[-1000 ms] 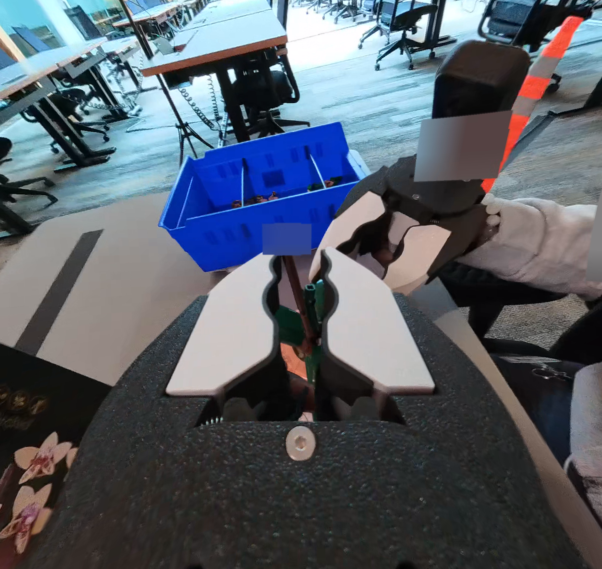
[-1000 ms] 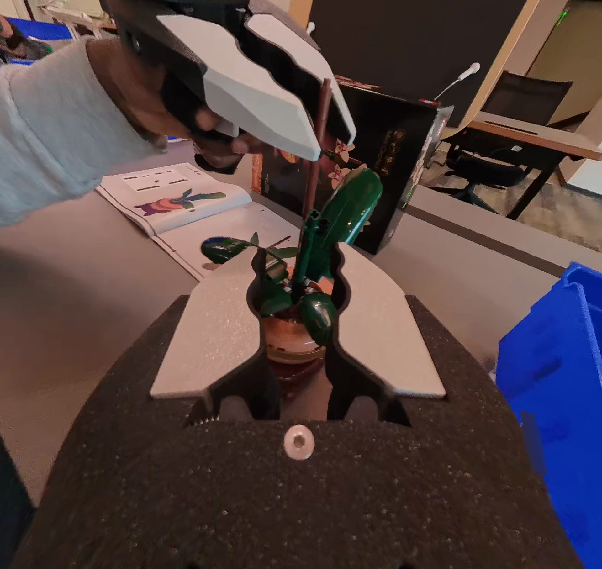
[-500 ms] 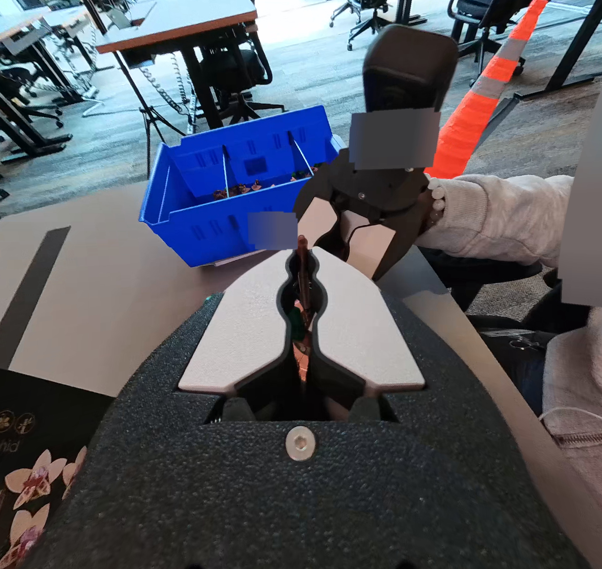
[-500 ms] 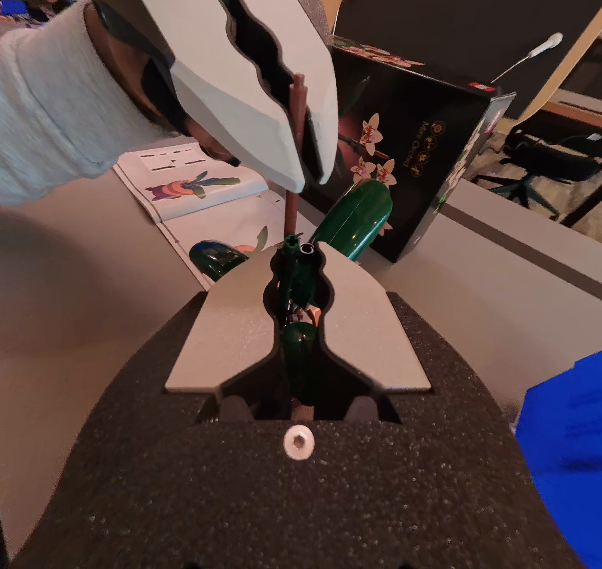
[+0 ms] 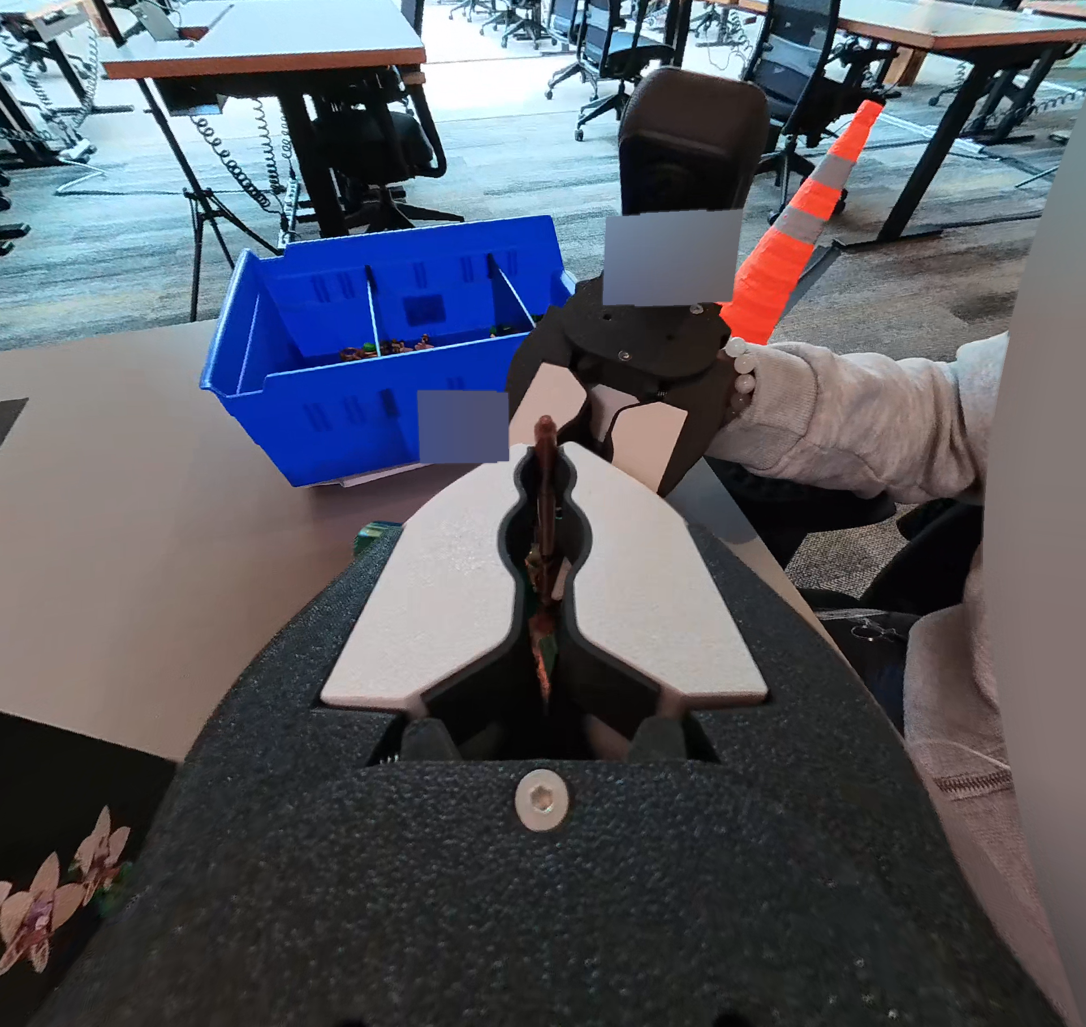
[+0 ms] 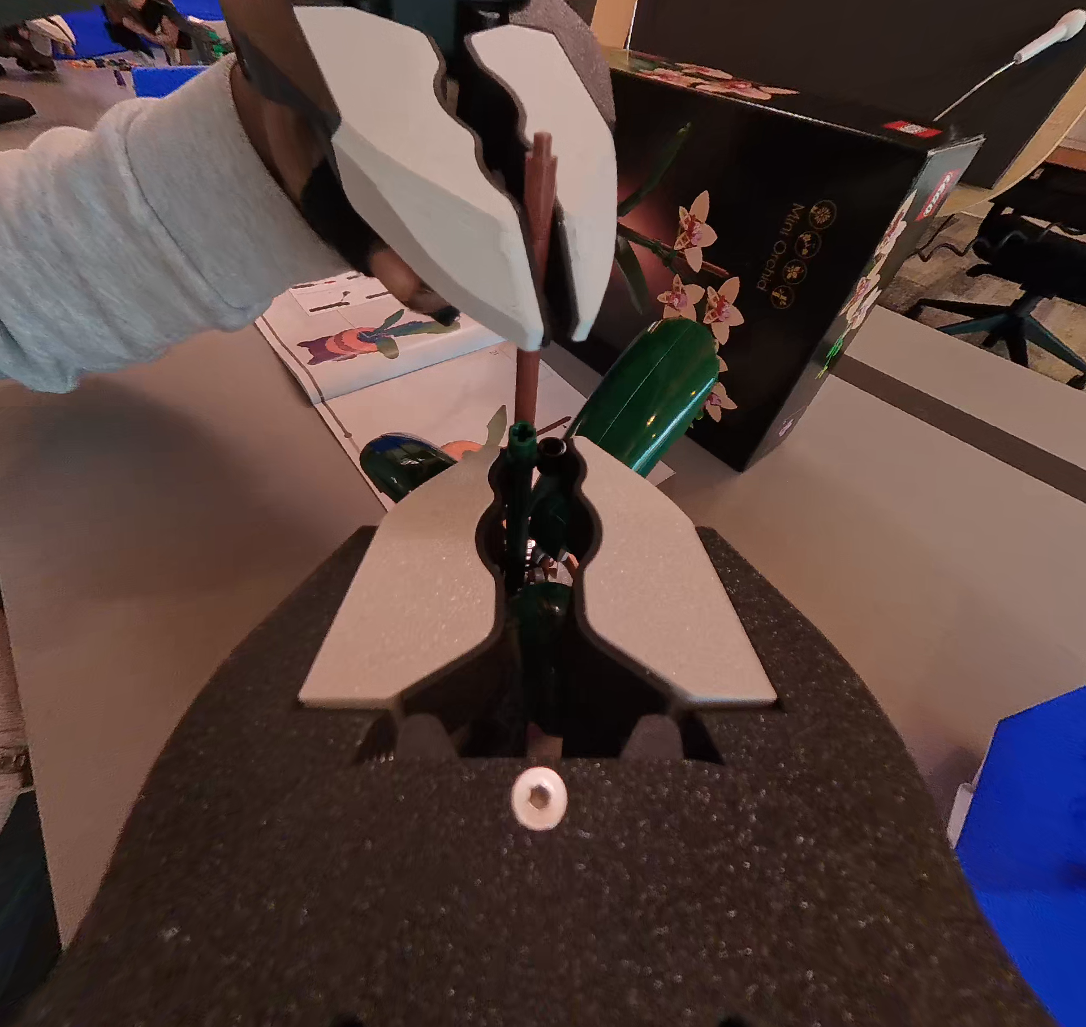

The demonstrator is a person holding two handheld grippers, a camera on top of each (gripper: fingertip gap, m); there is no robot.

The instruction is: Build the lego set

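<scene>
My left gripper (image 5: 545, 458) is shut on a thin brown stem rod (image 5: 544, 487), held upright. In the right wrist view the left gripper (image 6: 552, 337) hangs above with the brown rod (image 6: 536, 217) pointing down, its lower end just behind the green stems (image 6: 520, 469) of the plant model. My right gripper (image 6: 532, 461) is shut on those green stems; the pot below is hidden by its fingers. Dark green leaves (image 6: 652, 393) stick out beyond it. The right gripper (image 5: 593, 428) also shows in the left wrist view, just beyond my left fingertips.
A blue divided bin (image 5: 352, 405) with small parts stands on the grey table (image 5: 117, 528), also at the right wrist view's right edge (image 6: 1028, 822). A black set box (image 6: 793, 234) and an open instruction booklet (image 6: 411, 375) lie behind the plant. An orange cone (image 5: 793, 234) stands on the floor.
Both grippers have closed: the left on the brown rod, the right on the green stems. The left gripper has lifted the rod higher over the plant, and the pot has gone out of sight.
</scene>
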